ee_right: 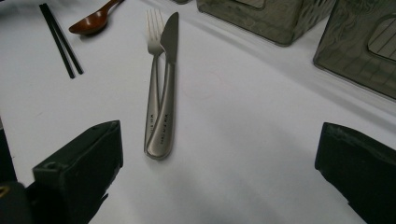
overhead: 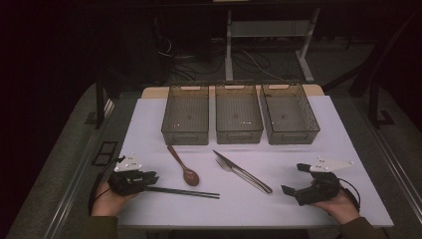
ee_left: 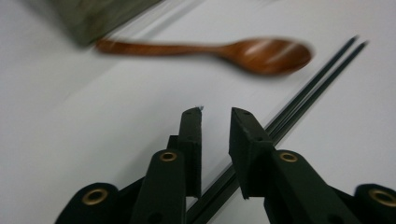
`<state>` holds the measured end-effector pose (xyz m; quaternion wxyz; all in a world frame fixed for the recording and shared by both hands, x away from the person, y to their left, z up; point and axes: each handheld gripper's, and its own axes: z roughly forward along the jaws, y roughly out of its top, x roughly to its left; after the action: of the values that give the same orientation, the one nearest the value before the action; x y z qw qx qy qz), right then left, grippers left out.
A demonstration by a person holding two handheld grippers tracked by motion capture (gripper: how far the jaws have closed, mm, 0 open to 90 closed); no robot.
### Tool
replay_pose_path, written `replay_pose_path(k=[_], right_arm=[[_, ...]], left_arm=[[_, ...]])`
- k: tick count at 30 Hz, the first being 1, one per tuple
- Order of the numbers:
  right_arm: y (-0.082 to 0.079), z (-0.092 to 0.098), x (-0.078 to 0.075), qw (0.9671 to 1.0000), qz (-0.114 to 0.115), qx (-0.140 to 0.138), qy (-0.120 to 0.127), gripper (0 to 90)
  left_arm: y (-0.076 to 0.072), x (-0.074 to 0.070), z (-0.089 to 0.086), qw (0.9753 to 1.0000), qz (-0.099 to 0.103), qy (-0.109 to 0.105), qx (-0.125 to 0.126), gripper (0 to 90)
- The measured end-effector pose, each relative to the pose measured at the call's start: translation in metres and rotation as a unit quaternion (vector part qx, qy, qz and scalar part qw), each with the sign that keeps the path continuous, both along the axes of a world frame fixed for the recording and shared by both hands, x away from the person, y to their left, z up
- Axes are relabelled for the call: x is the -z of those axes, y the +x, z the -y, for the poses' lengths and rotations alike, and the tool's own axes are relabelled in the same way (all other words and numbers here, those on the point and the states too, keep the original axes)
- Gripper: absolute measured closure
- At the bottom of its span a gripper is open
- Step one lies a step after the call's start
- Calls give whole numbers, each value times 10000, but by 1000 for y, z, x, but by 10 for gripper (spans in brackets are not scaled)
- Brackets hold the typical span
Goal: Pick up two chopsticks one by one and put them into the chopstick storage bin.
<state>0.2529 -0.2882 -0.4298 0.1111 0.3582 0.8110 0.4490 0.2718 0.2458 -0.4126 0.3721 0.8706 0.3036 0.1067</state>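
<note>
A pair of black chopsticks (overhead: 189,192) lies near the table's front edge, one end reaching into my left gripper (overhead: 152,178). In the left gripper view the chopsticks (ee_left: 317,84) run back between the jaws of the left gripper (ee_left: 215,112), which stand close together around them. A wooden spoon (overhead: 185,169) (ee_left: 261,53) lies just beyond. My right gripper (overhead: 292,178) (ee_right: 219,135) is wide open at the front right, holding nothing. A steel knife (ee_right: 169,70) and fork (ee_right: 153,79) lie side by side on the table ahead of it, apart from its jaws.
Three clear, empty plastic bins (overhead: 185,130) (overhead: 239,134) (overhead: 293,134) stand in a row at the back of the white table (overhead: 308,154). Two of them (ee_right: 261,18) (ee_right: 359,51) show in the right gripper view. The floor beyond is dark, with cables and table legs.
</note>
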Motion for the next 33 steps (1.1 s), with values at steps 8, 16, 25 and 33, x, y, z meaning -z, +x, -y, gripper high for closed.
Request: replay_pose_path(k=[8,16,25,33], right_arm=[[0,0,0,10000,-13,-1,11,12],[0,0,0,10000,-18,9,28,12],[0,0,0,10000,-14,9,28,12],[1,0,0,10000,-16,3,24,12]], left_arm=[[-3,-7,62,9954,16,-356,893,694],[2,-4,113,9885,-60,-370,1464,713],[4,17,155,9812,-298,124,1900,769],[7,24,160,9801,-350,270,1936,805]])
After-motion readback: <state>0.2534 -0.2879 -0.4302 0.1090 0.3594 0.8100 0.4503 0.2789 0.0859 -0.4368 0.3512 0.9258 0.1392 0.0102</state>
